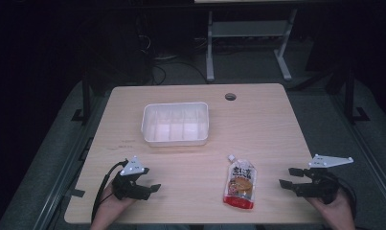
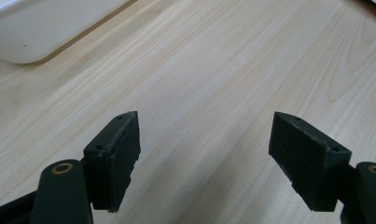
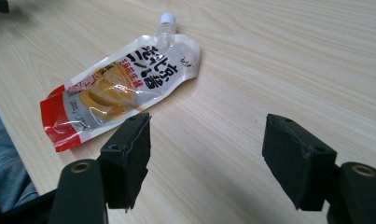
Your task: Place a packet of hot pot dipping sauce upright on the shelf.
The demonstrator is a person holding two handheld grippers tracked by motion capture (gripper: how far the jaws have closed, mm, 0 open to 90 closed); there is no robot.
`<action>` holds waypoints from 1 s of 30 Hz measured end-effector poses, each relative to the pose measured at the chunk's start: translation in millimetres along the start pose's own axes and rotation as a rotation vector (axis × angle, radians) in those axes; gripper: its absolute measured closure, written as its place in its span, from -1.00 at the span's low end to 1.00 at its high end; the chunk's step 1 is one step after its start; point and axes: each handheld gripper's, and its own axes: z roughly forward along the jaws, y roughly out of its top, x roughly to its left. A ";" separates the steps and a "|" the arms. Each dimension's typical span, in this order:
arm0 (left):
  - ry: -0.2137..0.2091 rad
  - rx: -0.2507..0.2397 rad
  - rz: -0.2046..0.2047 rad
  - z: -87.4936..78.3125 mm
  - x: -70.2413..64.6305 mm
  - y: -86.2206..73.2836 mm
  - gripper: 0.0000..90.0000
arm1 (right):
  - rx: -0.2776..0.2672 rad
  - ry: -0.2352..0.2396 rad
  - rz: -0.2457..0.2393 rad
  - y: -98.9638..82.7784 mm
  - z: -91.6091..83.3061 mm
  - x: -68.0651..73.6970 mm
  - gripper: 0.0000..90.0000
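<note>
- The flat red-and-silver foil sauce pouch with a small white screw cap [image 1: 239,183] is lying on the pale wood-grain table [image 1: 272,124], near the front edge and right of centre.
- Its long axis is running roughly front to back, cap pointing away from the person toward the white rectangular plastic tray [image 1: 175,123], which is sitting well apart at the table's middle.
- The right gripper [image 1: 287,177] is resting nearer the pouch than the left one, jaws spread wide with nothing between them; in the right gripper view the pouch [image 3: 120,88] is lying ahead and off to the left of the black padded jaws, so a sideways swing looks needed.
- The left gripper [image 1: 150,187] is also gaping empty, facing bare wood, with the tray's rounded corner [image 2: 41,28] just ahead.
- The pouch looks soft, glossy and slippery; the tray is smooth and rigid.
</note>
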 end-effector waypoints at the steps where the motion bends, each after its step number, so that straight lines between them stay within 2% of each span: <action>1: 0.000 0.000 0.000 0.0 0.0 0.0 -0.46 | 0.000 0.000 0.000 0.0 0.0 0.0 -0.31; 3: -0.009 -0.002 -0.002 1.0 -1.2 0.8 -0.46 | 0.001 0.014 0.020 -1.9 -1.4 -2.9 -0.34; 5: -0.011 -0.009 -0.001 2.1 -3.1 2.8 -0.46 | 0.011 0.006 0.025 -3.0 -0.8 -4.0 -0.40; 8: -0.049 -0.030 -0.015 6.2 -8.7 7.0 -0.46 | 0.018 0.002 0.028 -0.1 -0.5 -3.7 -0.42; 12: -0.071 -0.024 0.013 14.6 -19.6 15.3 -0.46 | 0.003 0.004 0.021 5.3 -1.5 -1.4 -0.42; 18: -0.123 -0.028 0.020 29.1 -33.7 29.6 -0.45 | -0.005 0.038 0.026 11.7 -1.0 0.6 -0.43; 24: -0.129 -0.024 0.070 40.3 -47.5 45.3 -0.42 | -0.015 0.054 0.012 24.4 2.1 4.0 -0.40; 30: -0.142 -0.029 0.088 56.5 -62.2 59.0 -0.40 | -0.004 0.071 -0.018 42.3 14.7 10.8 -0.38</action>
